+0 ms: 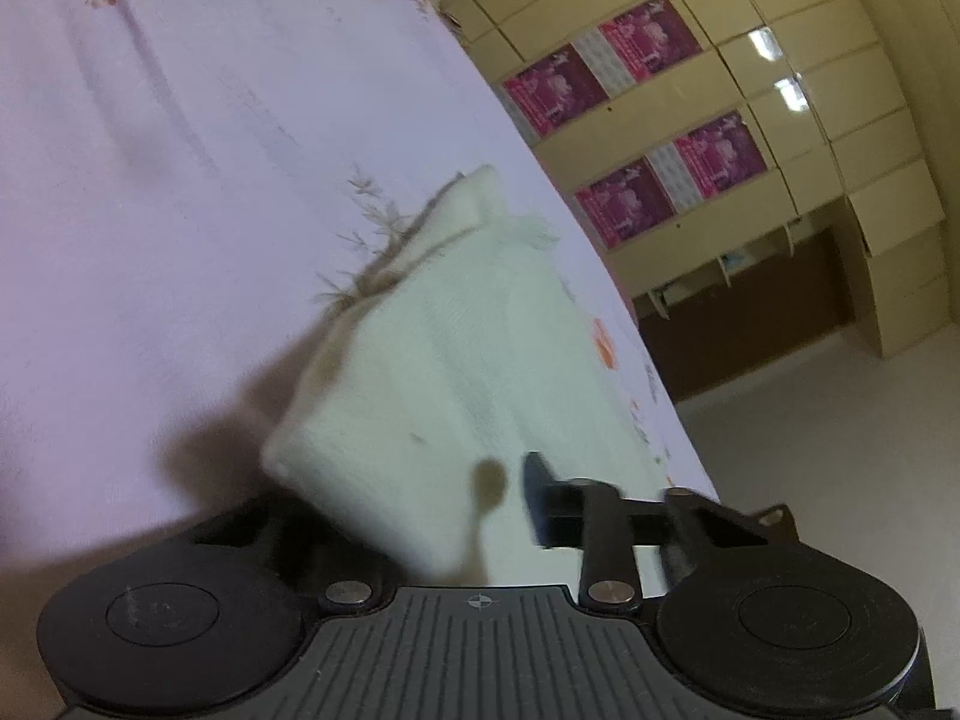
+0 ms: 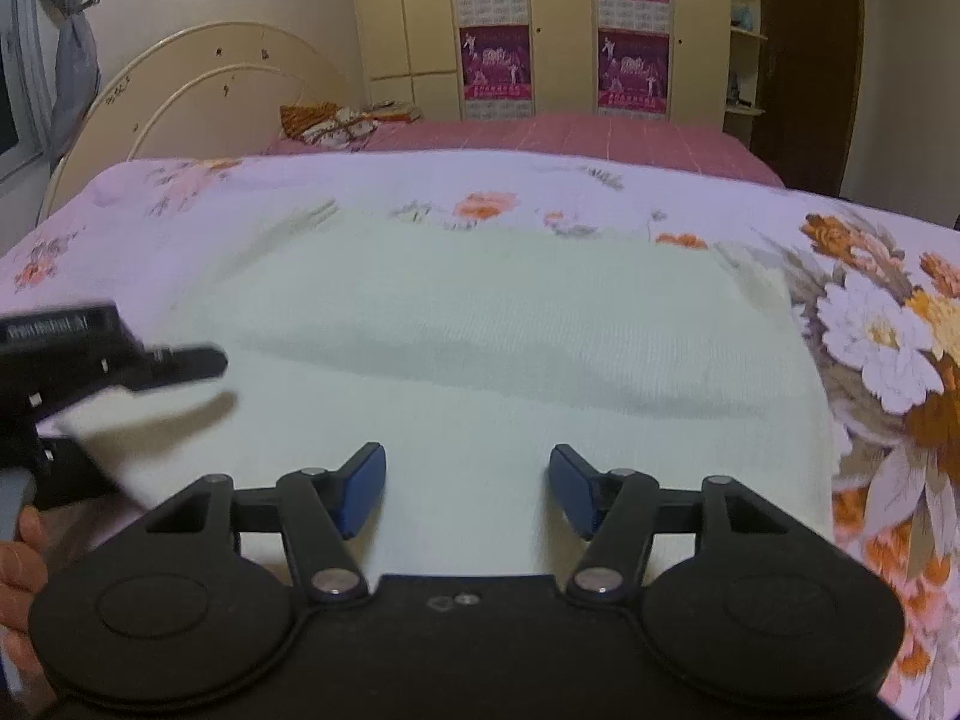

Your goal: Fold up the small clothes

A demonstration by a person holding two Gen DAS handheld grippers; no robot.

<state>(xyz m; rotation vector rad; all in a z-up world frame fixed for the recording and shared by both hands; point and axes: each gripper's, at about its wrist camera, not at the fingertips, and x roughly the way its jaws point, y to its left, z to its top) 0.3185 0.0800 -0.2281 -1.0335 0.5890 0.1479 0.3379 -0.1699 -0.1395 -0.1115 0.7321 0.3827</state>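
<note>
White knitted garment (image 2: pixel 480 360), small and pale, lying spread on the floral bedsheet (image 2: pixel 870 324) directly ahead of the right gripper (image 2: pixel 468 489). A soft horizontal fold ridge crosses the cloth beyond the fingertips. The two blue-padded fingers (image 2: pixel 363 489) of this gripper stand wide apart, with bare cloth showing in the gap between them; they hover over the near part of the garment and grasp nothing. To the left of the left finger, the left gripper (image 2: pixel 198 360) enters as a blurred black shape at the garment's left edge, with part of the person's hand (image 2: pixel 24 558) visible below it at the frame border.

In the left wrist view, the garment (image 1: pixel 420 372) rises from between the fingers of the left gripper (image 1: pixel 444 516) and extends forward along them, its near corner lifted off the sheet and casting a shadow to the left. The right finger (image 1: pixel 540 498) shows beside the cloth's right edge; the left finger is hidden behind the fabric. The cloth fills the space between the fingers, but motion blur and the covered finger leave it impossible to tell whether they are pressed onto it. Beyond the far end of the garment, the bedsheet (image 1: pixel 180 150) continues.

Past the bed, ahead of both grippers, stands a cream wardrobe (image 2: pixel 558 30) carrying magenta posters (image 2: pixel 495 63). A curved headboard (image 2: pixel 198 78) lies far left of the right fingers.
</note>
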